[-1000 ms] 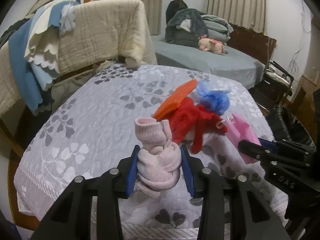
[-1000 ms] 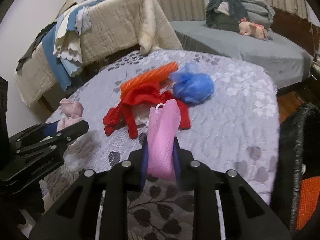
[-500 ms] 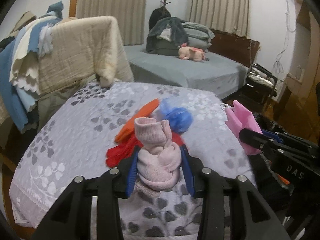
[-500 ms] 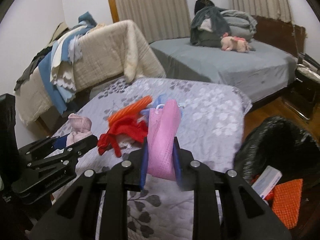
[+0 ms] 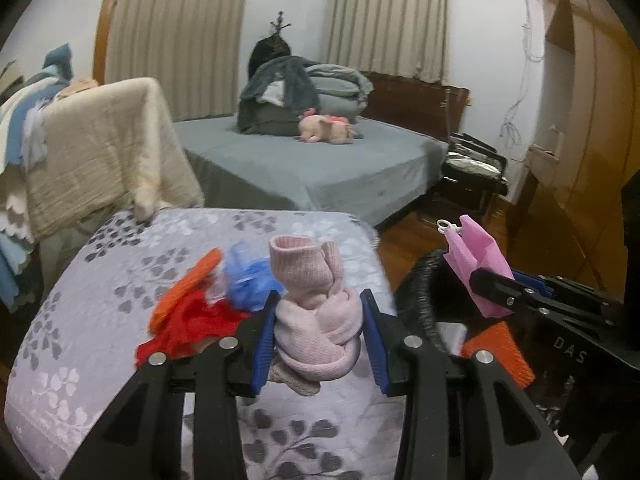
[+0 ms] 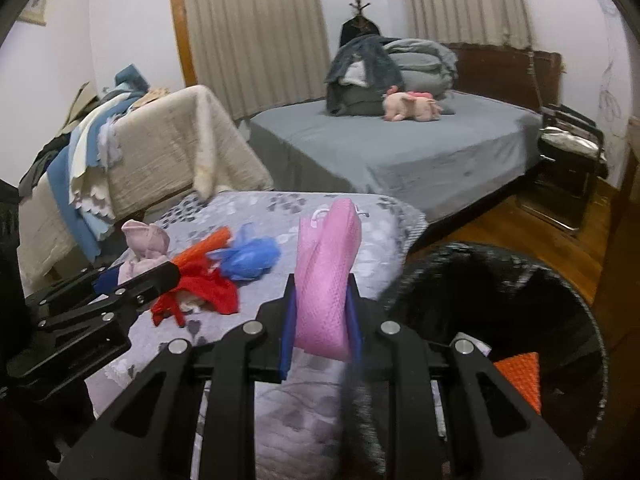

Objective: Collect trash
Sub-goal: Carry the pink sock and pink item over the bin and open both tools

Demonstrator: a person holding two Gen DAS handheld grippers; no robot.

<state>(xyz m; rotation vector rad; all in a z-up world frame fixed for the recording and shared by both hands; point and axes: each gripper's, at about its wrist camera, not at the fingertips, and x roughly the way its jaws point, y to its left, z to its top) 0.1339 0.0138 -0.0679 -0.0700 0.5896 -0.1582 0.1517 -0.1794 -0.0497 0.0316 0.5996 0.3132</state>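
Right wrist view: your right gripper (image 6: 322, 312) pinched the pink pouch (image 6: 326, 276) beside the trash bag (image 6: 560, 280); your left gripper (image 5: 318, 332) clamped pink socks (image 5: 316, 312). Red cloth (image 6: 200, 294), blue bag (image 6: 248, 258) remained left of it.

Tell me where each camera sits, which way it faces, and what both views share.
Left wrist: on the left gripper, facing the bed, clamping pink socks; the right gripper shows at right.
Right wrist: on the right gripper, facing the bed, clamping a pink pouch beside the black trash bag.
Shared: red cloth, blue bag.
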